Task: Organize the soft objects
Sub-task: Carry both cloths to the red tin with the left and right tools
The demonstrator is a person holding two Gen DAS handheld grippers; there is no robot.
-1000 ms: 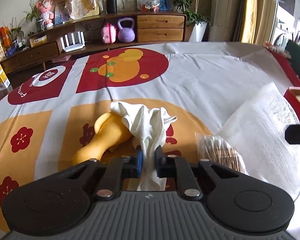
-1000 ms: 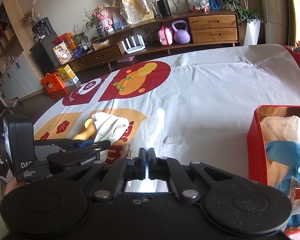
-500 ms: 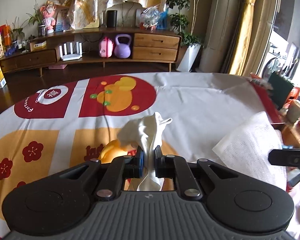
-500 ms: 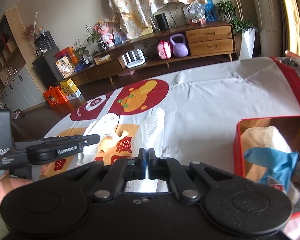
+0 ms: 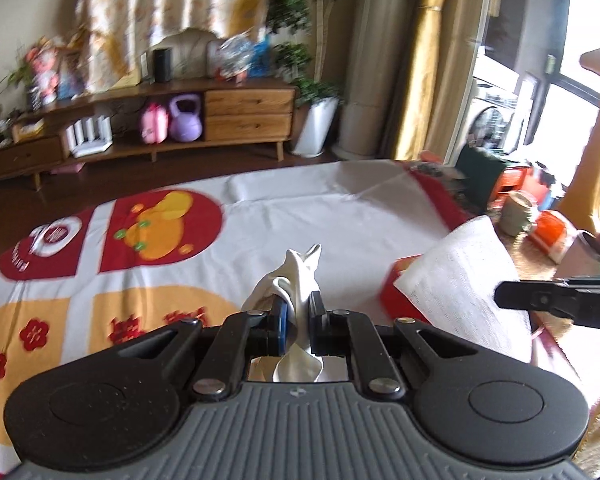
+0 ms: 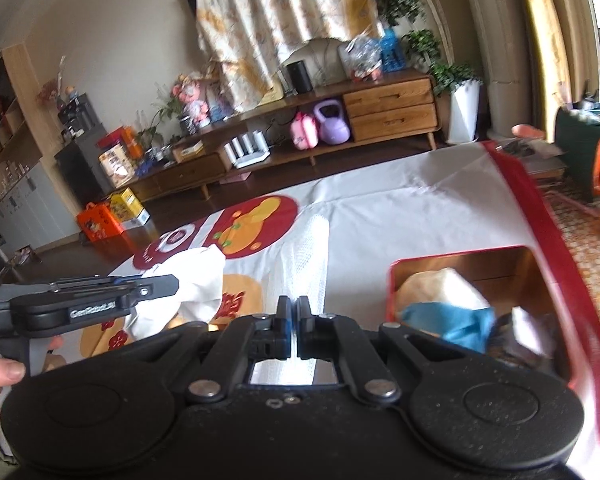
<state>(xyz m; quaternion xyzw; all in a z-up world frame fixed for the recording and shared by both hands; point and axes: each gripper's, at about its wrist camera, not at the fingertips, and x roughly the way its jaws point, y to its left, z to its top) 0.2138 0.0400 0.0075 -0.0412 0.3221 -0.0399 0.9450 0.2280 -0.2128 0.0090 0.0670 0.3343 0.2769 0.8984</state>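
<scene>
The left gripper (image 5: 297, 316) held a white cloth (image 5: 299, 280) pinched in its jaws, lifted above the bench (image 5: 300, 216). The right gripper (image 6: 293, 312) had its jaws clamped on a mesh sheet (image 6: 306, 256), just beside the red box (image 6: 540, 280) of soft things.

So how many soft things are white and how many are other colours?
White: 2, cloth and mesh sheet
Blue: 1, in the red box
Cream: 1, in the red box
Total: 4
</scene>
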